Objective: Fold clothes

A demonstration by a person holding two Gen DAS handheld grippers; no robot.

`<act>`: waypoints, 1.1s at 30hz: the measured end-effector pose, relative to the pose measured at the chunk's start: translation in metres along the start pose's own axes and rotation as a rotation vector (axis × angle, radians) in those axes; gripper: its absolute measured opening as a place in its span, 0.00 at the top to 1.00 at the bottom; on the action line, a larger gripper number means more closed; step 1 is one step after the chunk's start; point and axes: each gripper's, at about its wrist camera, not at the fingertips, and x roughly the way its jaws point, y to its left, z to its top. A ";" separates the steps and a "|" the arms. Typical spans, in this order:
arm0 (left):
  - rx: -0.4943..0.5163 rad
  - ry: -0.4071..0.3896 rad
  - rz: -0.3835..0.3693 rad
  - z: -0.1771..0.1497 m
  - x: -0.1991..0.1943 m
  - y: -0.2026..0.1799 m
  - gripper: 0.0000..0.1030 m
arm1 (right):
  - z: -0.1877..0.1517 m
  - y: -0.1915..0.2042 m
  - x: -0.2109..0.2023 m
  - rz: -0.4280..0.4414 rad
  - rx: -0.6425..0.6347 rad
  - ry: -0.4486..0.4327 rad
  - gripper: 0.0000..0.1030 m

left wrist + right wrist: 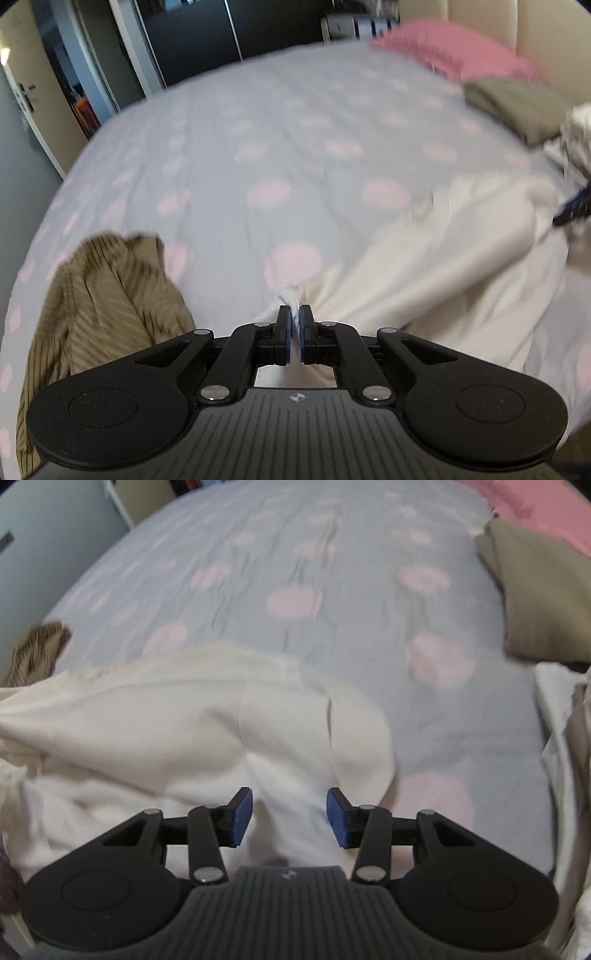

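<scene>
A cream-white garment (443, 266) lies rumpled on the bed's grey cover with pink dots (258, 147). My left gripper (294, 317) is shut on a bunched corner of this white garment, the cloth pinched between its blue pads. In the right wrist view the same white garment (166, 716) spreads below and to the left. My right gripper (290, 812) stands open above a fold of it, and the blue pads do not press on the cloth. The right gripper's tip (572, 210) shows at the right edge of the left wrist view.
A brown striped garment (96, 310) lies crumpled at the bed's near left. A folded olive-brown garment (543, 590) rests at the far right by a pink pillow (454, 51). More pale cloth (565, 746) is piled at the right edge. Dark wardrobe doors stand beyond the bed.
</scene>
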 end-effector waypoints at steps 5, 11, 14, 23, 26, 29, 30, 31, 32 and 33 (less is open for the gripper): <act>0.044 0.105 -0.026 -0.031 0.018 -0.002 0.98 | -0.009 0.013 0.009 -0.028 -0.078 0.062 0.52; 0.045 0.108 -0.061 -0.045 0.014 0.002 0.91 | 0.000 0.013 -0.013 0.011 -0.050 0.063 0.51; 0.006 0.078 -0.076 -0.038 0.007 0.012 0.73 | 0.009 0.016 -0.031 0.025 -0.056 -0.001 0.50; -0.059 0.013 -0.121 -0.006 0.019 0.027 0.57 | 0.045 0.025 -0.040 0.006 -0.090 -0.142 0.44; -0.081 0.044 -0.157 -0.001 0.039 0.027 0.57 | 0.058 0.021 -0.022 -0.009 -0.094 -0.154 0.44; -0.066 0.085 -0.189 0.001 0.054 0.021 0.57 | 0.069 0.017 -0.003 -0.023 -0.100 -0.160 0.44; -0.059 0.095 -0.195 0.001 0.057 0.019 0.57 | 0.071 0.015 0.003 -0.027 -0.105 -0.158 0.44; -0.056 0.106 -0.200 0.001 0.060 0.017 0.57 | 0.074 0.013 0.009 -0.030 -0.110 -0.155 0.44; -0.062 0.117 -0.204 0.000 0.063 0.017 0.57 | 0.076 0.011 0.016 -0.033 -0.115 -0.153 0.44; -0.069 0.126 -0.208 -0.001 0.065 0.018 0.58 | 0.078 0.009 0.021 -0.036 -0.120 -0.146 0.44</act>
